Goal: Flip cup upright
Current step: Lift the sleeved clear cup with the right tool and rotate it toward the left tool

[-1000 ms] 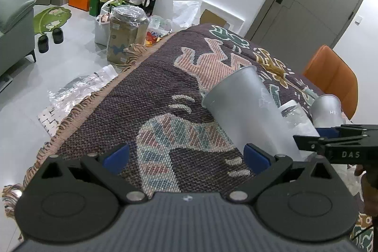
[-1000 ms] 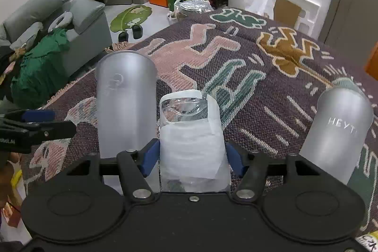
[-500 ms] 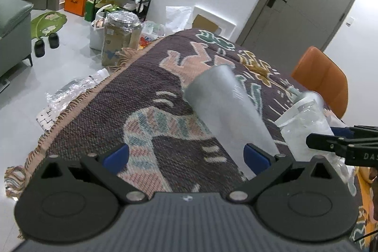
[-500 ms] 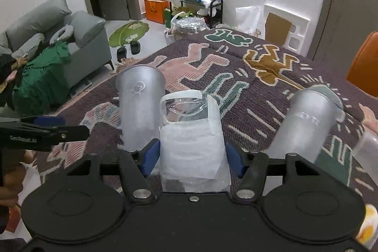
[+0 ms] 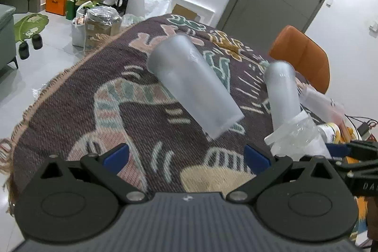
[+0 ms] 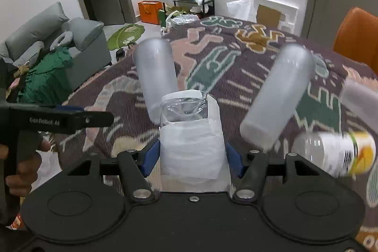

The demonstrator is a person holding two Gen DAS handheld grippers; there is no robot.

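Observation:
My right gripper (image 6: 191, 154) is shut on a clear plastic cup with a white paper sleeve (image 6: 191, 134), mouth facing away from the camera; the cup also shows at the right of the left wrist view (image 5: 298, 136). My left gripper (image 5: 186, 156) is open and empty, above the patterned rug-like cloth (image 5: 113, 96). Two frosted tumblers stand on the cloth: one (image 5: 192, 85) ahead of the left gripper, seen also in the right wrist view (image 6: 154, 77), and another (image 5: 282, 92) further right (image 6: 277, 96).
A white-labelled bottle (image 6: 335, 154) and another pale container (image 6: 361, 100) sit at the right. An orange chair (image 5: 304, 56) stands behind the table. The cloth's fringed edge (image 5: 40, 98) runs along the left. A grey sofa (image 6: 59, 44) and floor clutter (image 5: 99, 11) lie beyond.
Both grippers have pulled back and risen, so the tumblers look farther away and more tilted. The sleeved cup stays gripped in the right gripper. The left gripper stays open.

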